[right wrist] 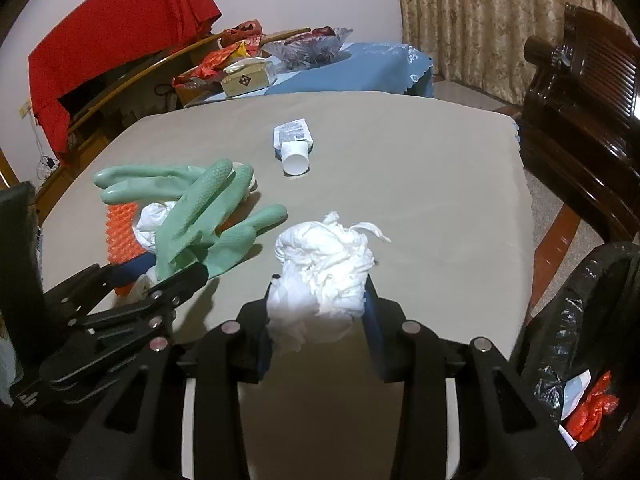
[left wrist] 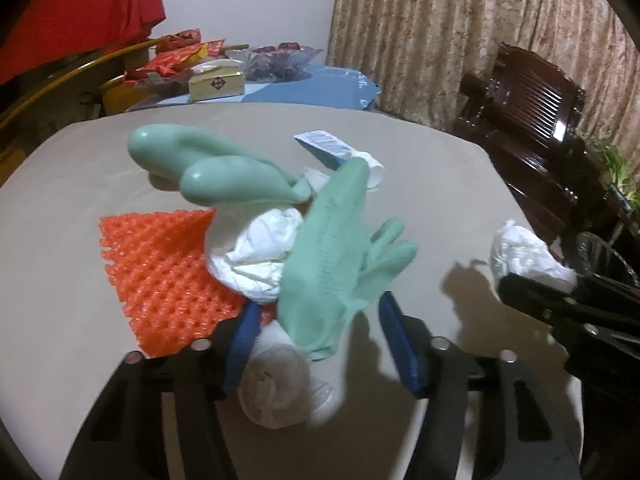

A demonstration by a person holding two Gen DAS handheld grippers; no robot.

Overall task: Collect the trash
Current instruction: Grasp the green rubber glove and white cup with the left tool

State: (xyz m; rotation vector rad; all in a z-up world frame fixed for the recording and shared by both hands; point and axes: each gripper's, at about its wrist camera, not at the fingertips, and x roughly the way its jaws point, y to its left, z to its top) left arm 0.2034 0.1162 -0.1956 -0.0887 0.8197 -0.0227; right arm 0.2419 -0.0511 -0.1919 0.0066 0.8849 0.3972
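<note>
My right gripper (right wrist: 318, 304) is shut on a crumpled white tissue wad (right wrist: 324, 268), held above the beige table (right wrist: 420, 200); it also shows in the left wrist view (left wrist: 524, 260). My left gripper (left wrist: 320, 332) stands open around a pile: a green rubber glove (left wrist: 328, 264), a second green glove (left wrist: 208, 168), a white tissue wad (left wrist: 260, 256) and a white roll (left wrist: 276, 384) between the blue pads (left wrist: 400, 344). An orange mesh mat (left wrist: 160, 272) lies under the pile. A white tube (right wrist: 294, 146) lies further back on the table.
A black-lined trash bin (right wrist: 580, 340) with some trash inside stands at the table's right edge. A dark wooden chair (right wrist: 580, 100) is at the right. A blue-covered table (right wrist: 360, 64) with boxes and snacks stands behind.
</note>
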